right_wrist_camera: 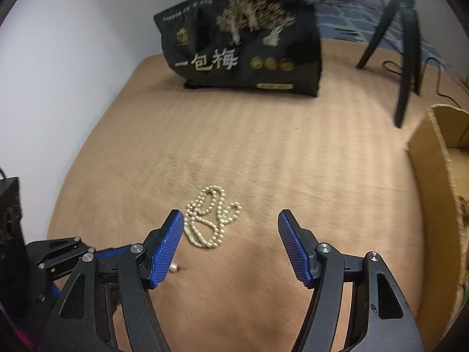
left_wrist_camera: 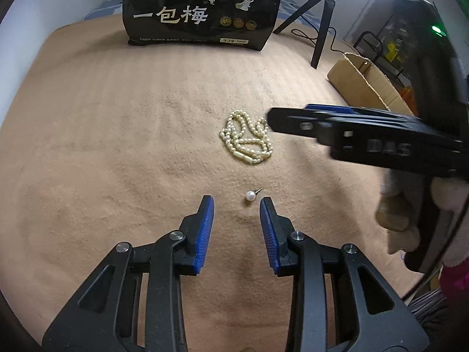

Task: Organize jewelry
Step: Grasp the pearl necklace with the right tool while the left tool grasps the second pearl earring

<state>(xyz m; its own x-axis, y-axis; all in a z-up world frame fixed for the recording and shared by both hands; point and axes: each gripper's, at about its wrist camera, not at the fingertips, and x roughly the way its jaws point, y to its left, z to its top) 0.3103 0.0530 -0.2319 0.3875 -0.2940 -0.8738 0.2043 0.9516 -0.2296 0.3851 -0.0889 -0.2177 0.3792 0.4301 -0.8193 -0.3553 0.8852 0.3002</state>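
A cream pearl necklace [left_wrist_camera: 247, 139] lies coiled on the tan blanket [left_wrist_camera: 117, 132]. A single pearl stud earring [left_wrist_camera: 250, 195] lies just in front of it. My left gripper [left_wrist_camera: 236, 202] is open and empty, its fingertips on either side of the earring and slightly short of it. My right gripper [right_wrist_camera: 230, 216] is open and empty, hovering over the necklace [right_wrist_camera: 209, 218], which lies nearer its left finger. The right gripper also shows in the left wrist view [left_wrist_camera: 271, 120], reaching in from the right beside the necklace. The earring [right_wrist_camera: 173, 267] peeks out by the right gripper's left finger.
A black snack bag [left_wrist_camera: 202, 6] stands at the back of the blanket. An open cardboard box [left_wrist_camera: 366, 85] sits at the right edge, also in the right wrist view [right_wrist_camera: 439, 190]. A black tripod [left_wrist_camera: 322, 17] with a ring light stands behind it.
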